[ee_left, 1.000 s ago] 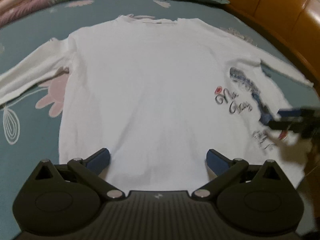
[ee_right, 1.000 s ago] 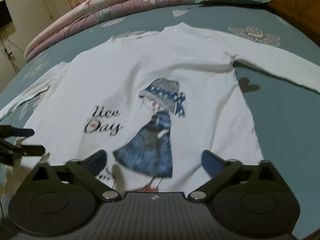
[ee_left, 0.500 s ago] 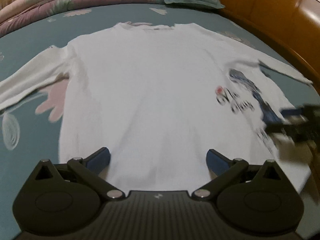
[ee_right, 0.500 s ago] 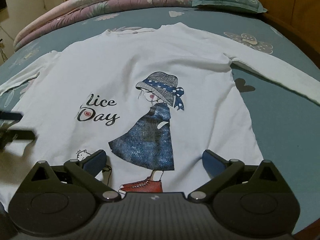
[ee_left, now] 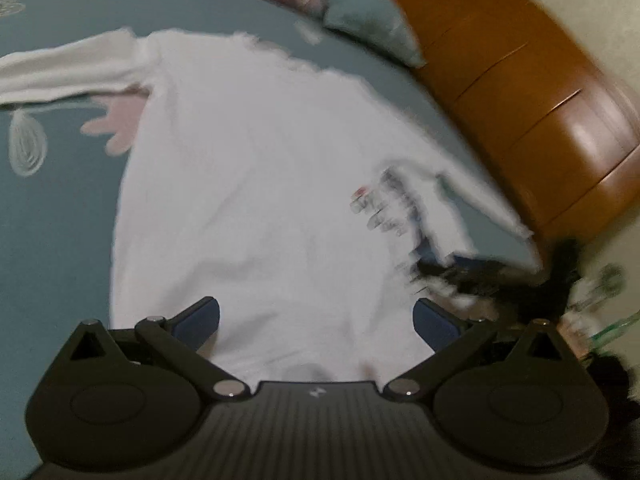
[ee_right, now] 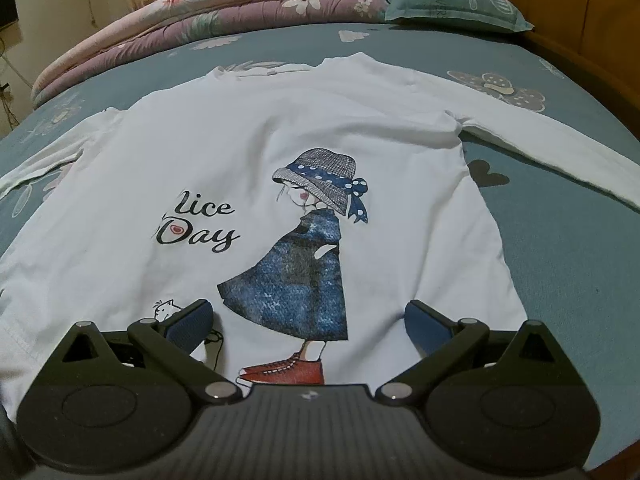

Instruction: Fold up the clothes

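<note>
Both grippers poised over the hem of a shirt not yet folded

The white long-sleeved cotton shirt with a printed girl in a blue dress (ee_right: 304, 168) lies face up, flat on the teal flower-patterned bedsheet (ee_right: 560, 264); the right gripper (ee_right: 306, 322) and left gripper (ee_left: 316, 318) hang with jaws wide apart, holding nothing; best pinch both hem corners evenly; the left view is smeared, the hem edge hidden beneath both tools.

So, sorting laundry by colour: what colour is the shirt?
White shirt with a blue-dressed girl print; clearest in the right wrist view.
</note>
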The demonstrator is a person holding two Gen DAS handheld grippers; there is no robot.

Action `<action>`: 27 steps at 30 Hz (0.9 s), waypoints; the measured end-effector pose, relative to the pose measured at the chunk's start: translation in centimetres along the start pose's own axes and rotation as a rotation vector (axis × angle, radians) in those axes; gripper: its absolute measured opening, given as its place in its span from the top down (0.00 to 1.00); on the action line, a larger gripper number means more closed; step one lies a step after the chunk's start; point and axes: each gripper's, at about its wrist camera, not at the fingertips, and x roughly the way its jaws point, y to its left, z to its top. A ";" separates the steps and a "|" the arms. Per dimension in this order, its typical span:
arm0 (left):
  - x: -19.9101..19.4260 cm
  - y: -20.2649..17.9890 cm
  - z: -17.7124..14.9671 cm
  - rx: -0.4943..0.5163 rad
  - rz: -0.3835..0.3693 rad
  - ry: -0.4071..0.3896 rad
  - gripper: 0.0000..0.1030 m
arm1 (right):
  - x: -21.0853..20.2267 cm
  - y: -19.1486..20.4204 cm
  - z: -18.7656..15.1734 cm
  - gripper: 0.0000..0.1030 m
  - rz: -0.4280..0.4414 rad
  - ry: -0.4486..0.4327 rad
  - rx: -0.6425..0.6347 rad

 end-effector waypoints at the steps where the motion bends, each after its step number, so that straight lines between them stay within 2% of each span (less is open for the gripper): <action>1: 0.4 0.2 -0.3 -0.003 0.029 0.022 0.01 | -0.1 -0.1 -0.1 0.00 0.004 -0.001 -0.002; 5: 0.0 0.5 -1.8 0.007 0.080 0.048 0.01 | -0.7 -0.3 -0.5 0.00 0.018 0.009 -0.023; 8: -0.6 -0.1 -2.0 0.066 0.128 0.124 0.01 | -1.4 0.0 -0.8 0.00 -0.001 0.047 -0.073; 10: -1.2 -0.3 -1.4 0.081 0.131 0.157 0.01 | -1.7 1.5 -0.5 0.00 0.045 0.053 -0.111; 15: -2.0 -1.2 1.2 0.109 0.104 0.089 0.01 | -2.3 5.6 0.3 0.00 0.186 0.055 -0.200; 17: -1.6 -1.9 2.2 0.122 0.149 0.077 0.01 | -2.6 7.3 0.7 0.00 0.242 0.055 -0.236; 21: -1.9 -2.5 3.8 0.148 0.215 0.070 0.01 | -2.2 12.9 0.9 0.00 0.322 0.019 -0.423; 23: -2.3 -2.5 3.8 0.153 0.217 0.074 0.01 | -1.2 15.0 1.3 0.00 0.342 0.019 -0.457; 27: -3.3 -1.8 2.9 0.143 0.220 0.105 0.01 | 1.4 17.3 0.7 0.00 0.279 0.080 -0.525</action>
